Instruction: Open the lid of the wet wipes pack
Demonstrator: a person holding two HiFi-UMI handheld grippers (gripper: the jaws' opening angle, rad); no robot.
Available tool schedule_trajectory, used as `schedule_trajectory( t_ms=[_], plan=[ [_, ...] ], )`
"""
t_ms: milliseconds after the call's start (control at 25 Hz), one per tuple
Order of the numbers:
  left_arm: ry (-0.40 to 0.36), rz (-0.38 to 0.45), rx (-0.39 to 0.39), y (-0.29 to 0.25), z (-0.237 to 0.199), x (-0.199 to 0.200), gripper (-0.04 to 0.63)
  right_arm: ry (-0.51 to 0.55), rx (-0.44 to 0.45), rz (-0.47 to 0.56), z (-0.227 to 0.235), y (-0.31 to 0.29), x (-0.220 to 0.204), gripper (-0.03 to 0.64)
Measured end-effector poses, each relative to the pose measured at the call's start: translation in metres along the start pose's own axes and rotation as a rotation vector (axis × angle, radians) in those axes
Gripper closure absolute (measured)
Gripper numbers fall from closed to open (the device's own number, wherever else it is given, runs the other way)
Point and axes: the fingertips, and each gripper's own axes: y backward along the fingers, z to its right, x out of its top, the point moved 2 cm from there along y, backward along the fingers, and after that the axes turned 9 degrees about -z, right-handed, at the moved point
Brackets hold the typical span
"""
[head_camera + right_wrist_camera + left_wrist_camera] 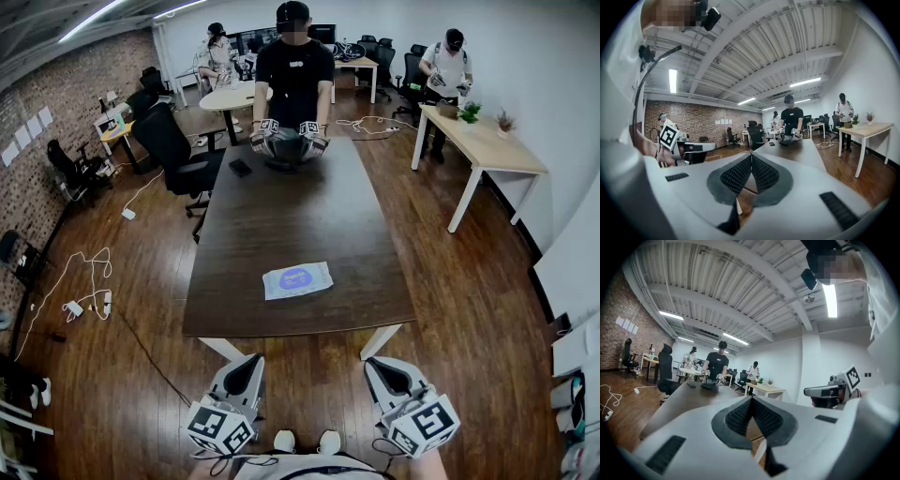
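Grey-padded left tongs (246,364) and right tongs (379,366) are both closed, empty, short of the table (281,206); the wet wipes pack (297,279) lies flat near its front edge, a person (293,70) at the far end.

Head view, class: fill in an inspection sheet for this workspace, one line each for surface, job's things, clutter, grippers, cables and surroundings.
Surface: dark wooden table.
Job's things: wet wipes pack lies flat near the table's near edge; lid looks shut.
Clutter: small dark object at the far left; dark item at the far end.
Grippers: left gripper and right gripper both shut, empty, short of the table.
Cables: white cables on the floor at left.
Surroundings: person opposite, office chair, light desk.
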Motion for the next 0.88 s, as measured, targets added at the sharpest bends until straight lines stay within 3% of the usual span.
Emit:
schedule_trajectory(
  t_ms=[880],
  plan=[
    [0.019, -0.006, 0.027, -0.028, 0.027, -0.003, 0.594, 0.038, 0.088, -0.018, 0.022, 0.005, -0.011, 0.609]
  ],
)
